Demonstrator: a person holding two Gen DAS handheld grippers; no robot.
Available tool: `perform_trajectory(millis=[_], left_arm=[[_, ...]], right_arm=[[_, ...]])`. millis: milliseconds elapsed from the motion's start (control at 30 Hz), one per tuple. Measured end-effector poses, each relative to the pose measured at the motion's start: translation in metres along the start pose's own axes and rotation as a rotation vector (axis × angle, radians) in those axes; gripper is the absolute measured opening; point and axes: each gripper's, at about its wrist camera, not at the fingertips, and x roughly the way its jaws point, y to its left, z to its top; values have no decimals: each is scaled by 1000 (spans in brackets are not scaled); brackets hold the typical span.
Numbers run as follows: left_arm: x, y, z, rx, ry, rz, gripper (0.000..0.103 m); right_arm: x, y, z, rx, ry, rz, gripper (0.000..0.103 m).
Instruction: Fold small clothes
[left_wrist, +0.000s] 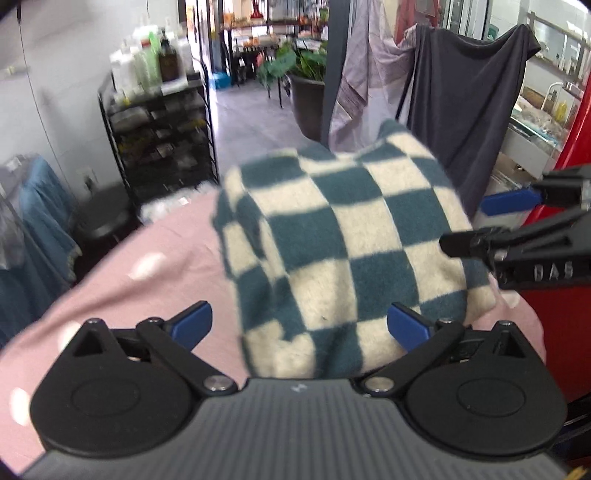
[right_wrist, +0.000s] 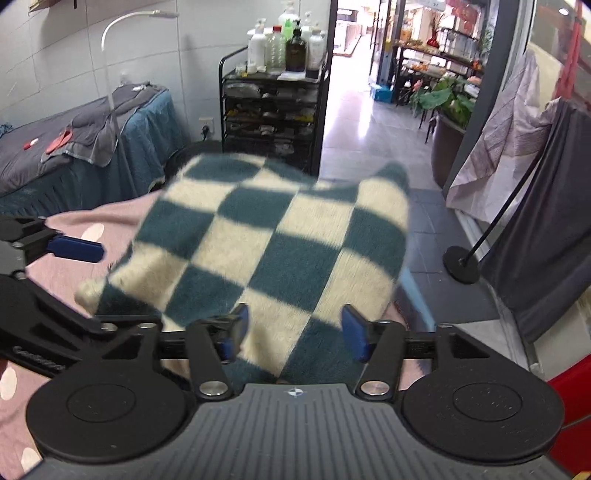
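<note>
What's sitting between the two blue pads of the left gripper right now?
The near end of the checkered cloth lies between the open left gripper pads, untouched by either, on the pink cover; the left wrist view shows it.

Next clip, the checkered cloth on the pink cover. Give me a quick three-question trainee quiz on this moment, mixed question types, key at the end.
1. True or false: the left gripper is clamped on the checkered cloth.
2. What does the cloth lie on? A) a bare wooden table B) a pink dotted cover C) the tiled floor
3. In the right wrist view, what stands on top of the black shelf rack?

Key
1. False. Its jaws stand wide, clear of the cloth on both sides.
2. B
3. A cluster of bottles, mostly white, one dark.
</note>
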Motion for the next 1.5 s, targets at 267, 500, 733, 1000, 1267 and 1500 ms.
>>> perform_trajectory(millis=[267, 500, 733, 1000, 1267, 1500], left_arm=[[-34, -1, 10, 52, 52, 57, 103], [-40, -27, 29, 163, 175, 219, 103], [-34, -29, 27, 96, 223, 169, 103], [-12, -32, 17, 55, 286, 162, 103], [-11, -31, 20, 57, 301, 155, 103], [-15, -32, 24, 66, 289, 163, 103]], right_arm=[[-19, -2, 25, 6, -15, -9, 103], [-16, 11, 30, -69, 43, -23, 103], [-10, 18, 27, -138, 128, -48, 103], [6, 17, 17, -129, 232, -47, 103], [4, 15, 16, -120, 231, -41, 103], [2, 16, 20, -127, 220, -44, 103]])
